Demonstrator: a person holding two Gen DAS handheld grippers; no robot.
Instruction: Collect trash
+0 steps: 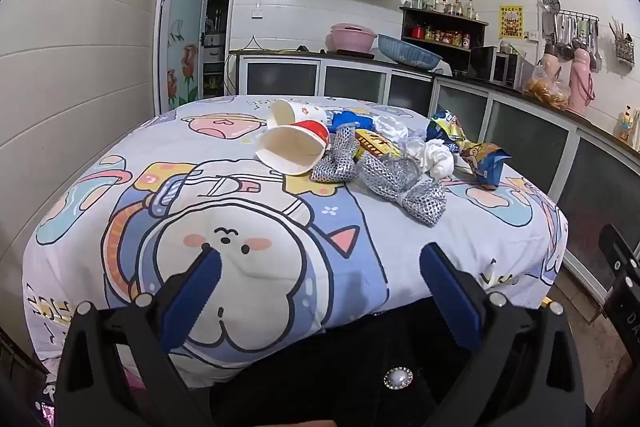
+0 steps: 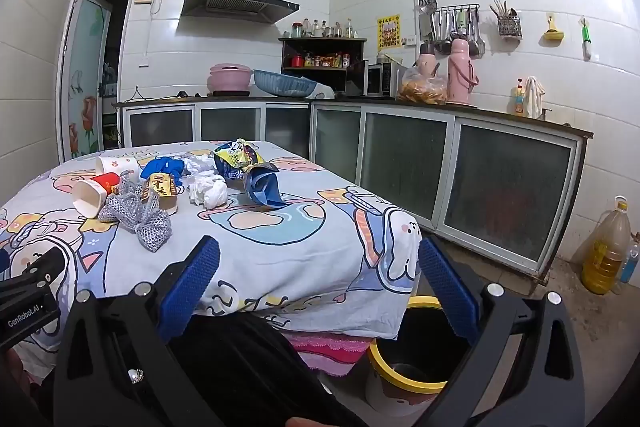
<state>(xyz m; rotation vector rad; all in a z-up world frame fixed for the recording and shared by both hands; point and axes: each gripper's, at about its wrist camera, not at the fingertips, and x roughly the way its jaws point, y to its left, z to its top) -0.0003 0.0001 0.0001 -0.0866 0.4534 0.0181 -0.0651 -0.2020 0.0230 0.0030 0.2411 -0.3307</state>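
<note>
We hold both grippers short of the bench [image 1: 120, 195], which is draped in a cartoon-print cloth. The left gripper [image 1: 320, 267] sits low in the left wrist view with its jaws spread wide and nothing between them; the right gripper [image 2: 320, 261] in the right wrist view has its jaws just as wide and empty.

The trash lies in a loose heap in the upper middle of the left wrist view, well apart from both grippers. At the heap's left edge a red paper cup [image 1: 294, 149] lies on its side, a white paper cup [image 1: 294, 113] touching it just behind. To the right we see silver mesh netting [image 1: 404, 181], a crumpled white tissue [image 1: 438, 157] and a blue and yellow snack wrapper [image 1: 476, 151].

At the lower right of the right wrist view, a yellow-rimmed bin [image 2: 404, 385] stands on the floor beside the bench.
</note>
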